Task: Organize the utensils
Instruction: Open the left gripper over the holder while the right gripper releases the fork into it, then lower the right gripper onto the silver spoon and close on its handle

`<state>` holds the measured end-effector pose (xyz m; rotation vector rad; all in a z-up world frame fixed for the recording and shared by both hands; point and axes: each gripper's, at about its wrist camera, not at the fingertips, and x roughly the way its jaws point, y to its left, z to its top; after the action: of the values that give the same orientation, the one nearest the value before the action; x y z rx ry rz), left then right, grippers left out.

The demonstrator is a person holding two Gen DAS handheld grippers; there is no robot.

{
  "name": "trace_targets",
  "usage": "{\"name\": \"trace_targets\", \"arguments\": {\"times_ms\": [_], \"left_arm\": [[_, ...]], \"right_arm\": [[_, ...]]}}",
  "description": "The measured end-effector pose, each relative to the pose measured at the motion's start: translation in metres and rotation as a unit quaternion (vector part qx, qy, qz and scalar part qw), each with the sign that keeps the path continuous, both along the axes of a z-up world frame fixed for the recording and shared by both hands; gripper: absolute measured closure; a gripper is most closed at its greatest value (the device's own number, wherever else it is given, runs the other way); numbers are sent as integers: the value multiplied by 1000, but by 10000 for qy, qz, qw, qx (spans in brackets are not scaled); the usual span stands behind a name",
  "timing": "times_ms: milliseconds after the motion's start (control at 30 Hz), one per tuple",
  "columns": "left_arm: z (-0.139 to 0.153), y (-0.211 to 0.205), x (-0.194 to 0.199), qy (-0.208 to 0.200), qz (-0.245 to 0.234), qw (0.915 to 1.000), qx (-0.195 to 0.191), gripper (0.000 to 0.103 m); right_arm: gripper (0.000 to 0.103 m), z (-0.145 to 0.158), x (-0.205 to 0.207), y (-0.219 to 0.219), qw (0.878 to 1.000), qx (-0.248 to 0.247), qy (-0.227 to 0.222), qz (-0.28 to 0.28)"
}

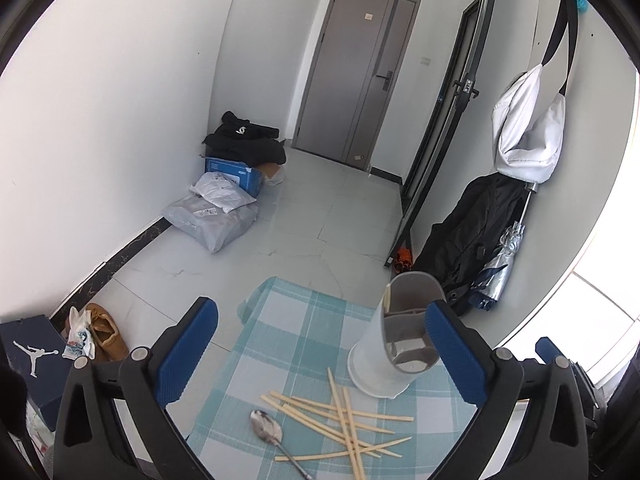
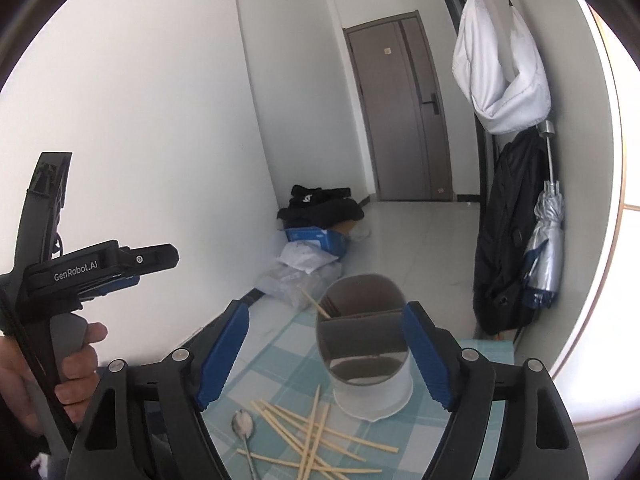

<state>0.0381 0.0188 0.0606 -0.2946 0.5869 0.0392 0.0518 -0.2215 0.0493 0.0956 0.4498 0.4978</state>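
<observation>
- The left claw (image 1: pixel 320 356) is wide open and holds nothing. Its blue pads (image 1: pixel 188 354) stand far apart above the bench (image 1: pixel 280 320).
- The right claw (image 2: pixel 326 354) is open too and holds nothing. The holder (image 2: pixel 366 344) shows between its pads but they do not touch it.
- A hand (image 2: pixel 78 364) grips the handle of the left claw, seen at the left of the right view.
- The holder is a white tub with a grey inside split into parts. It stands upright on the bench, and one chopstick (image 2: pixel 314 304) leans in it.
- Just in front of the holder, a pile of chopsticks (image 1: pixel 340 420) lies crossed on the checked cloth (image 1: pixel 288 344).
- A spoon (image 1: pixel 268 428) lies beside the pile, on its left, bowl facing up.
- Far off, bags and a blue box (image 1: pixel 234 174) sit on the floor by a grey door (image 1: pixel 360 80).
</observation>
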Motion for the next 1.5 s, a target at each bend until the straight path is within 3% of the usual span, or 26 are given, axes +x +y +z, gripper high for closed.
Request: {"name": "trace_targets", "arguments": {"times_ms": [267, 533, 733, 867, 1167, 1333, 1433, 1500], "left_arm": [[-43, 22, -24, 131, 197, 9996, -167, 1], [-87, 55, -25, 455, 327, 9974, -459, 1], [-95, 79, -17, 610, 461, 9945, -718, 1], [-92, 91, -18, 472, 589, 9946, -706, 1], [-102, 118, -18, 612, 731, 9912, -923, 1], [-104, 126, -16, 663, 773, 9892, -1057, 1], [-106, 133, -14, 720, 872, 9861, -1220, 1], [-108, 138, -14, 740, 904, 9835, -1378, 1]], "right_arm": [[17, -33, -19, 15, 9993, -182, 312, 56], [16, -78, -23, 44, 9943, -607, 825, 306], [16, -105, -9, 90, 9825, -1039, 1314, 813], [18, -127, 2, 126, 9712, -1275, 1608, 1212], [45, -181, 28, 190, 9410, -1849, 2251, 1721], [49, -193, 33, 208, 9327, -2248, 2243, 1711], [60, -202, 33, 213, 9249, -2472, 2349, 1682], [61, -203, 29, 217, 9250, -2650, 2130, 1697]]}}
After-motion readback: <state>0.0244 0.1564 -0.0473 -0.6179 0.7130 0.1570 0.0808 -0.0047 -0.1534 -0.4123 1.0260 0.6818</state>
